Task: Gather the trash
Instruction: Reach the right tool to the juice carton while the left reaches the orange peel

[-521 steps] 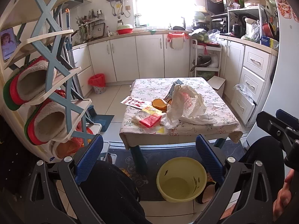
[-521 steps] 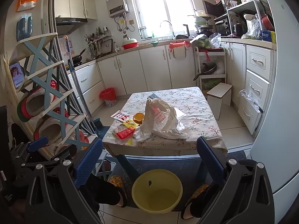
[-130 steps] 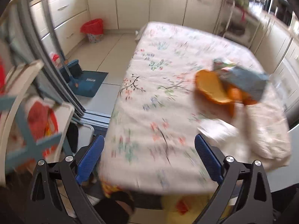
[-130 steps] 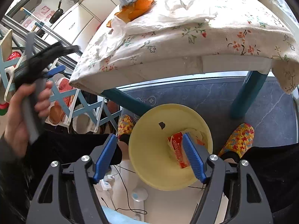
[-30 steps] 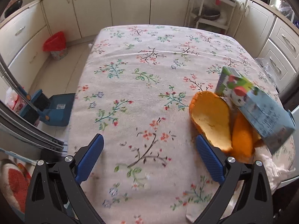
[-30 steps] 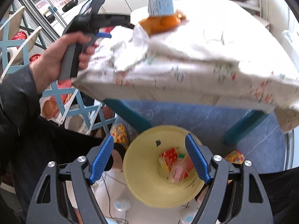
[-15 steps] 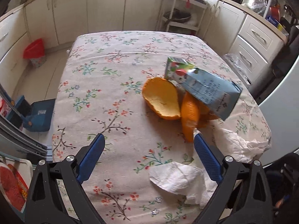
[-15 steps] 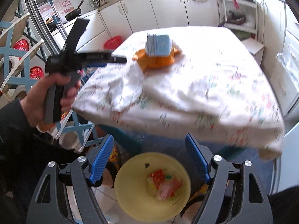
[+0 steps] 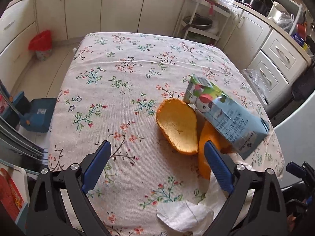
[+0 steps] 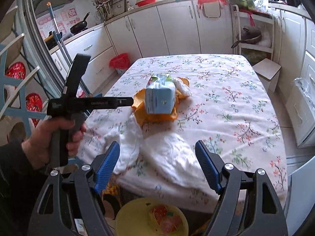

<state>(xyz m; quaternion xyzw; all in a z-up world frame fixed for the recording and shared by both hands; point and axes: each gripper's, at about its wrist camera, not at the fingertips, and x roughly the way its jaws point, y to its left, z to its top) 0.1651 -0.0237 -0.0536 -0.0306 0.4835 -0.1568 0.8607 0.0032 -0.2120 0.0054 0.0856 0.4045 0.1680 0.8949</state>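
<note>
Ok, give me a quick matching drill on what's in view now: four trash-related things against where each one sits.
Things:
1. carton
2. orange peel
3. red wrapper
4. white plastic bag

Places:
A. inside the yellow basin
B. draped at the table's near edge
C. leaning on top of the peels
D. on the tablecloth, hollow side up

Pairs: 1-C, 2-D, 3-A, 4-B

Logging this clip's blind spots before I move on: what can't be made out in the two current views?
- Yellow basin: right wrist view, cut off by the bottom edge and the right hand-held gripper; its wrappers are blurred.
- Orange peel: left wrist view, partly under the carton.
- Carton print: both views, too small to read.
- White plastic bag: left wrist view, cut off below, behind the left hand-held gripper.
</note>
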